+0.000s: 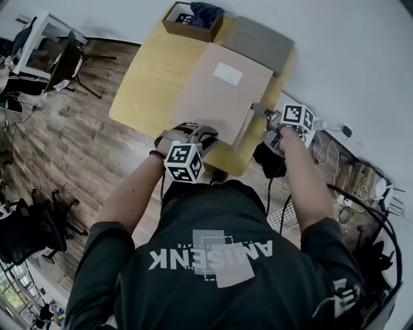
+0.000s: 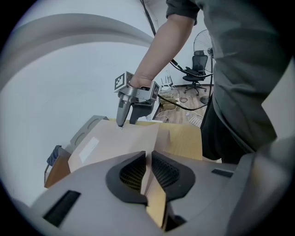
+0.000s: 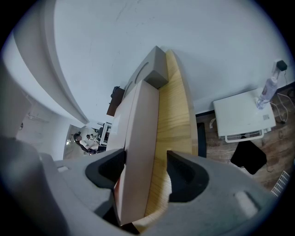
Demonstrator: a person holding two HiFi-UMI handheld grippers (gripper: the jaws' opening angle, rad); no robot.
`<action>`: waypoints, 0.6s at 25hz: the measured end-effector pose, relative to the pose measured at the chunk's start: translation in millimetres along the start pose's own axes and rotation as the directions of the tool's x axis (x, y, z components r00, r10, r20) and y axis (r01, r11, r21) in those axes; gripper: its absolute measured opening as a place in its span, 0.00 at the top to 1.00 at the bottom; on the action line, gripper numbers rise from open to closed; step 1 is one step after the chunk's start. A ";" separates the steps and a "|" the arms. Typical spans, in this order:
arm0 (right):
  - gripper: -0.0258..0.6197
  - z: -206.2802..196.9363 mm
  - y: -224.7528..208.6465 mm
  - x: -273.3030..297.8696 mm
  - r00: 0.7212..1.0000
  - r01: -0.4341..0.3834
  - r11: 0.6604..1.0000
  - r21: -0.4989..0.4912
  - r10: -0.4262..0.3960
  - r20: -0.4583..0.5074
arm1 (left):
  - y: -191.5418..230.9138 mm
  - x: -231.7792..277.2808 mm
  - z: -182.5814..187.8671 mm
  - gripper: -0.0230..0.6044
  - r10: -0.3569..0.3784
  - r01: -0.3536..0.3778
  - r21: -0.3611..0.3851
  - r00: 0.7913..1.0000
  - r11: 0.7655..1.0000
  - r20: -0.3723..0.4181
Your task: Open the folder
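Observation:
A brown card folder [image 1: 219, 97] with a white label [image 1: 228, 73] lies flat on the wooden table [image 1: 151, 77]. My left gripper [image 1: 200, 133] sits at the folder's near edge. In the left gripper view it [image 2: 148, 156] is shut on the thin edge of the folder's cover [image 2: 156, 203], which sticks up between the pads. My right gripper [image 1: 258, 111] is at the folder's right edge. In the right gripper view its jaws [image 3: 145, 168] stand wide around the folder's thick side [image 3: 138, 138], with a gap to the right pad.
A brown box [image 1: 192, 19] holding dark things and a flat grey case [image 1: 261, 42] lie at the table's far end. Chairs [image 1: 64, 61] stand on the wood floor to the left. Cables [image 1: 361, 180] and a white unit [image 3: 242, 115] lie to the right.

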State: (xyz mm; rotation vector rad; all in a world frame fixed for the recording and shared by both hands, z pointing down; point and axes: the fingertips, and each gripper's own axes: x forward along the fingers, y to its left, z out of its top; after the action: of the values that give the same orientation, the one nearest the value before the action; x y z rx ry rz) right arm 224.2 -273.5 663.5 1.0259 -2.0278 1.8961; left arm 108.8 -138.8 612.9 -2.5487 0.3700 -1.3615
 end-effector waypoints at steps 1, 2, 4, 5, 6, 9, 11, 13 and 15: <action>0.51 0.2 -0.4 0.5 1.000 -0.001 1.000 0.001 0.001 -0.001 | 2.0 -1.1 0.5 0.91 0.011 -0.010 -0.014 1.000 1.000 0.009; 0.51 0.2 -0.7 0.9 1.000 -0.001 1.000 0.002 0.001 -0.002 | 4.4 -2.9 1.3 0.92 0.024 -0.023 -0.032 1.000 0.999 0.019; 0.52 -0.2 -0.8 1.1 1.000 -0.003 1.000 0.005 0.003 -0.003 | 11.1 -8.8 3.3 0.95 0.056 -0.053 -0.085 0.998 0.995 0.041; 0.52 -0.1 -0.8 0.8 1.000 -0.004 1.000 0.005 0.004 -0.004 | 14.6 -11.8 4.5 0.95 0.072 -0.066 -0.111 0.996 0.992 0.047; 0.52 0.3 -0.8 0.5 1.000 -0.005 1.000 0.005 0.005 -0.004 | 17.7 -14.2 5.7 0.96 0.084 -0.077 -0.130 0.995 0.988 0.050; 0.52 1.4 -0.5 0.1 1.000 -0.009 1.000 0.009 0.009 -0.007 | 24.3 -19.2 7.6 0.96 0.108 -0.097 -0.173 0.993 0.980 0.050; 0.52 1.4 0.0 0.2 1.000 -0.011 1.000 0.013 0.011 -0.007 | 27.5 -22.6 8.2 0.96 0.122 -0.109 -0.201 0.991 0.974 0.053; 0.52 1.4 -0.1 -0.1 1.000 -0.015 1.000 0.018 0.015 -0.005 | 29.3 -25.2 9.3 0.96 0.132 -0.118 -0.212 0.990 0.970 0.055; 0.52 1.3 0.0 -0.2 1.000 -0.018 1.000 0.022 0.018 -0.001 | 31.2 -27.2 10.0 0.96 0.140 -0.124 -0.223 0.988 0.967 0.057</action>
State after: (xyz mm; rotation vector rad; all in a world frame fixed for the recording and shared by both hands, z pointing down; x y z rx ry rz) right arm 224.7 -274.6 663.1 1.0150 -2.0267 1.9309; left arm 99.0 -158.5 576.4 -2.6825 0.6997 -1.2381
